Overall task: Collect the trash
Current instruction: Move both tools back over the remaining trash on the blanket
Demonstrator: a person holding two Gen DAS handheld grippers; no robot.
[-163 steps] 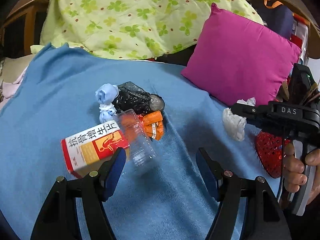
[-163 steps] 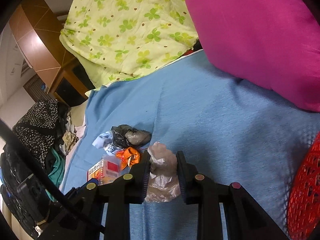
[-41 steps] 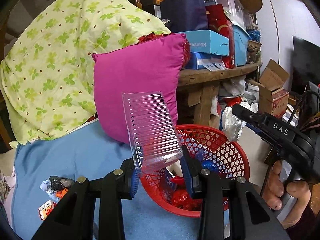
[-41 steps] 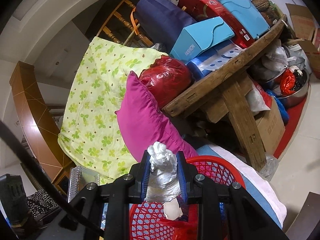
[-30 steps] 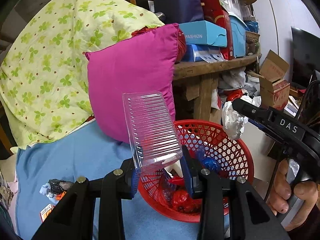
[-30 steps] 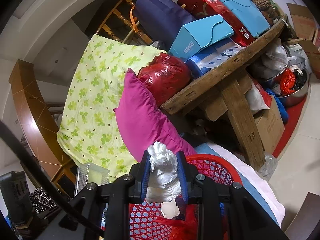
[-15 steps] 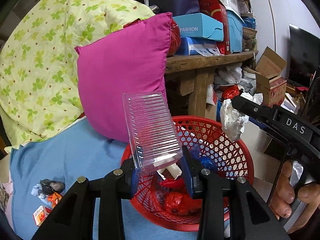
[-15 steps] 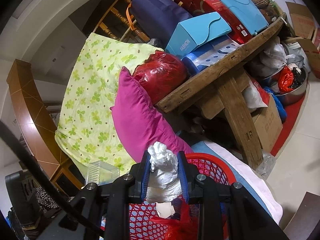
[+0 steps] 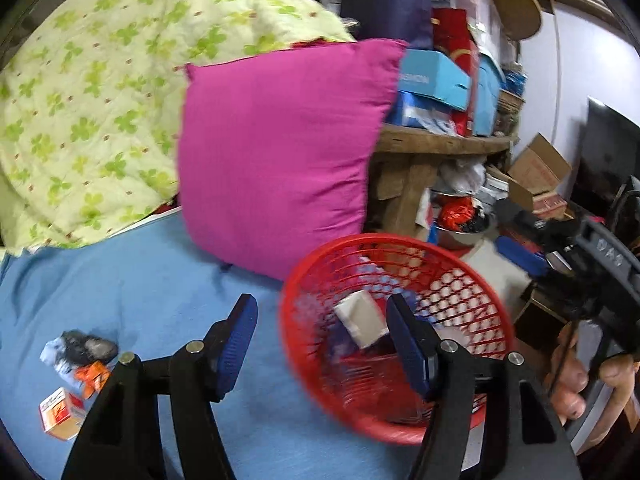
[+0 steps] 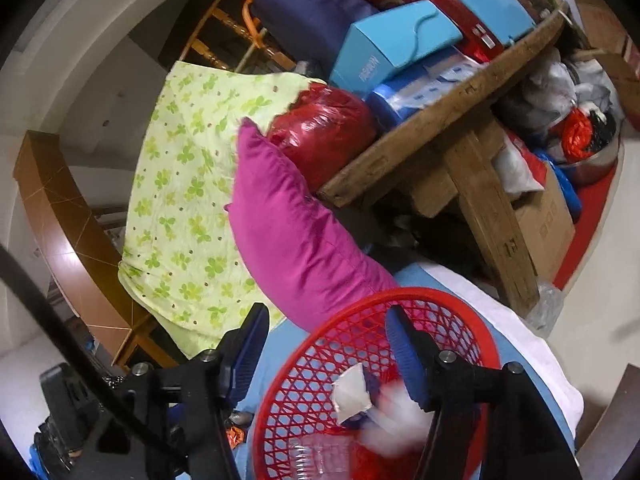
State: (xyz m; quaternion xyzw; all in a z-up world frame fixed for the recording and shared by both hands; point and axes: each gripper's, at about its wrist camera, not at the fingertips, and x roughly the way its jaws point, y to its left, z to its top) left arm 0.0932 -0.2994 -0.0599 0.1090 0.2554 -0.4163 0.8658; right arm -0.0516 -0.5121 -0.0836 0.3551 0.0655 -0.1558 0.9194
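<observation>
Fingers of both grippers stand wide apart, nothing between the pads. Left gripper (image 9: 322,338): blue pads spread, left pad over the blue blanket (image 9: 132,280), right pad over the near inner side of the red basket (image 9: 472,268). Right gripper (image 10: 326,354): likewise spread, its right pad over the basket (image 10: 304,360) interior, its left pad off the basket's rim toward the green clover quilt (image 10: 180,184).

Landmark: red basket, resting on the blanket's edge, just beside the magenta pillow (image 9: 280,152).

Inside basket: a white crumpled wad (image 10: 352,394) near the centre, seen in both views (image 9: 360,316); a clear ridged plastic tray (image 10: 320,456) at the near side, motion-blurred in the right wrist view; other red and blue items beneath, too blurred to identify.

Outside basket, well apart from it across the blanket: a black bag lump (image 9: 86,348) with a pale blue scrap touching it, an orange wrapper (image 9: 92,376) just beside that, and a red-and-white box (image 9: 60,414) farthest from the basket.

Beyond the basket: a wooden bench (image 10: 448,120) stacked with blue and red boxes; cardboard boxes on the floor past it. Right hand (image 9: 576,384) visible at the basket's far right side in the left wrist view, wrapped around its gripper's handle.
</observation>
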